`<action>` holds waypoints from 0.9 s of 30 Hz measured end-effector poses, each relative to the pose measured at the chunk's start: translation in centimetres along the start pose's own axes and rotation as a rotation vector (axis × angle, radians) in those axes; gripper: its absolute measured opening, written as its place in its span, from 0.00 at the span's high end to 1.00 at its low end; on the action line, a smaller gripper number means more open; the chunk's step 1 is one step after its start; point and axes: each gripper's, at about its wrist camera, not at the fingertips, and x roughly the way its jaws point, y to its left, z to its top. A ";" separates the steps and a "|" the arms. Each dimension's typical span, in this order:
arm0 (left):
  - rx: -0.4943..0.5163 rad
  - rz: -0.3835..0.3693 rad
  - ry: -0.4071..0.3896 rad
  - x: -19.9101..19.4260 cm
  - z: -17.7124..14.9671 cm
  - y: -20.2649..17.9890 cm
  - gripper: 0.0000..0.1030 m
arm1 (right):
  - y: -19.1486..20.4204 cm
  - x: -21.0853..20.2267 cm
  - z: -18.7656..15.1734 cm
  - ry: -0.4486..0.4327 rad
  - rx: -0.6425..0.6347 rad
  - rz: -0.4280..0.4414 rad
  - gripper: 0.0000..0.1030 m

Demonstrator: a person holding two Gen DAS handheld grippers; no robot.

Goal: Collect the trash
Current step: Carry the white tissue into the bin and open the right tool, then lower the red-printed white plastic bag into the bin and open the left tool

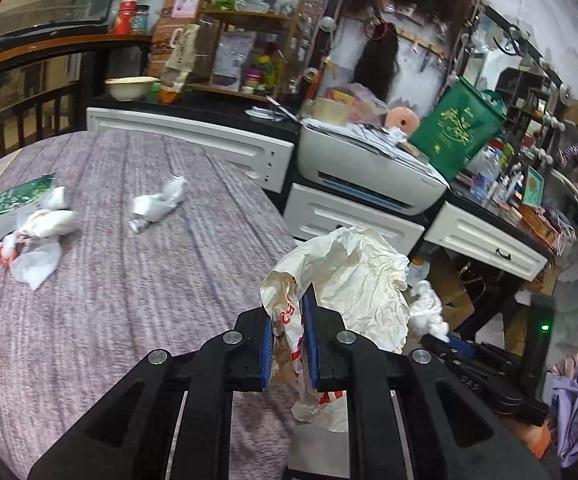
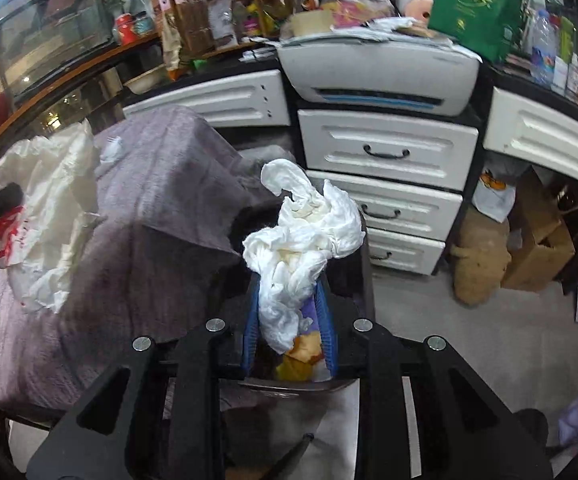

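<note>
While left gripper [image 1: 289, 336] pinches crumpled bag [image 1: 353, 276], right gripper [image 2: 289, 320] clamps tissue wad [image 2: 301, 240].

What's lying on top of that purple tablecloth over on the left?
On the tablecloth lie a green carton, several crumpled white tissues beside it, and one wad apart. Whatever sits beneath the tissues is covered.

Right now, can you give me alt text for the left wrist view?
The left gripper has its jaws shut on a crumpled white plastic bag with red print, at the edge of a table under a purple cloth. Crumpled tissues and a green carton lie on the cloth farther back.
</note>
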 end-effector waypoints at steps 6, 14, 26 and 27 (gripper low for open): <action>0.029 -0.022 0.040 1.8 -0.5 -2.3 0.87 | -1.0 4.8 -1.0 0.083 0.012 -0.012 0.74; 0.076 -0.025 0.084 3.8 -1.5 -4.0 0.87 | -1.9 9.7 -2.7 0.165 0.041 -0.056 0.37; 0.141 -0.045 0.153 6.5 -2.8 -6.5 0.87 | -6.6 4.7 -4.1 0.088 0.164 -0.142 0.37; 0.142 -0.049 0.160 6.9 -2.7 -6.7 0.87 | -7.0 4.1 -4.1 0.078 0.172 -0.153 0.37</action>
